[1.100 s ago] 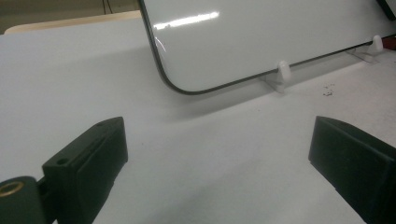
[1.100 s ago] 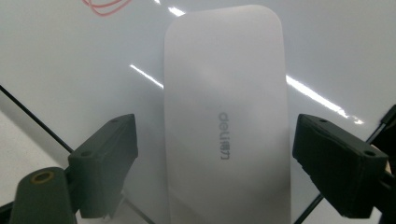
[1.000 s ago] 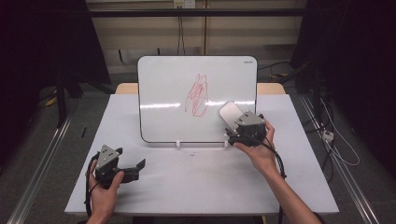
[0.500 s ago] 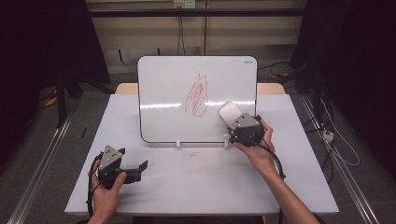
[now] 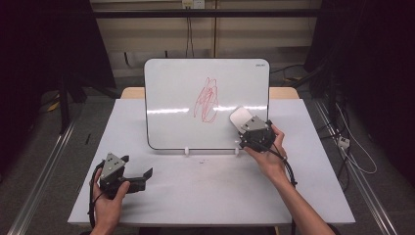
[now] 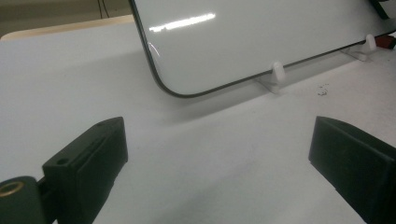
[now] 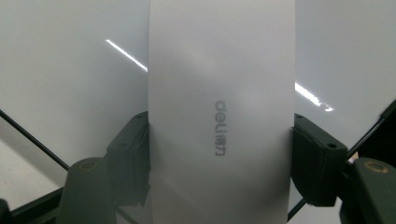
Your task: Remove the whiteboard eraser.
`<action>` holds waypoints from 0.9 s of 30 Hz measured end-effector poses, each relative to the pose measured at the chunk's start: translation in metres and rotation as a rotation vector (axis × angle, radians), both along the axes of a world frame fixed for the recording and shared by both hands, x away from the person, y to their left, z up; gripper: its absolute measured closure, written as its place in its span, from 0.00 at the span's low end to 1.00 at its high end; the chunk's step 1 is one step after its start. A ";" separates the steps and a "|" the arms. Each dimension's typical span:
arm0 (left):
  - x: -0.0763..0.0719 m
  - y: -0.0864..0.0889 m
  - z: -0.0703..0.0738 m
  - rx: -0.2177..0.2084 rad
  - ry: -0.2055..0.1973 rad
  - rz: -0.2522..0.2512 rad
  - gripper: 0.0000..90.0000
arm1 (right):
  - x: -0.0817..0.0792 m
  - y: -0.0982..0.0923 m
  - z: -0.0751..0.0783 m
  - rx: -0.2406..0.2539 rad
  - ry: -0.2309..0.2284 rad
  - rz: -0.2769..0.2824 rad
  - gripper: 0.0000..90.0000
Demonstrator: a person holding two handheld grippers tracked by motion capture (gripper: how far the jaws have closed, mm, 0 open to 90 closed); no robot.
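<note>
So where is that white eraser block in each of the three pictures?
High view: the eraser sits right of centre, held in the right tool against the whiteboard.
Left gripper view: not in it.
Right gripper view: eraser mid-frame, clamped between the jaws.
Shared landmark: the whiteboard.

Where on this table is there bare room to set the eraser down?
The table is bare between the left gripper and the right forearm, and left of the whiteboard. It is tight at the board's lower right, where the right gripper holds the eraser.
</note>
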State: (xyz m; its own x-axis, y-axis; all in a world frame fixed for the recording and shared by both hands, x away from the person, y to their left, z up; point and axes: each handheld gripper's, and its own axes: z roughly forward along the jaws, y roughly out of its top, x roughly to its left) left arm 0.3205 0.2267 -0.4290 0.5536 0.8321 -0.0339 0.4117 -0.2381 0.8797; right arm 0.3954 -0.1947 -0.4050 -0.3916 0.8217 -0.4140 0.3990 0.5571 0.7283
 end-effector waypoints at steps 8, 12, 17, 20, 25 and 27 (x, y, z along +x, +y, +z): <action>-0.001 -0.002 -0.001 0.013 0.013 -0.006 0.05 | 0.002 -0.004 0.003 0.053 0.034 0.000 0.35; -0.001 0.001 -0.001 0.009 0.015 0.006 0.05 | 0.003 -0.009 0.006 0.108 0.058 0.011 0.35; 0.000 0.006 0.000 -0.001 0.024 0.027 0.05 | 0.004 -0.016 0.007 0.166 0.082 0.025 0.35; 0.002 0.008 -0.003 0.001 0.038 0.032 0.05 | 0.004 -0.017 0.007 0.189 0.091 0.025 0.35; 0.004 0.008 -0.005 0.000 0.048 0.033 0.05 | 0.003 -0.019 0.008 0.206 0.095 0.030 0.35; 0.004 0.009 -0.005 0.001 0.048 0.033 0.05 | 0.003 -0.019 0.008 0.210 0.096 0.028 0.35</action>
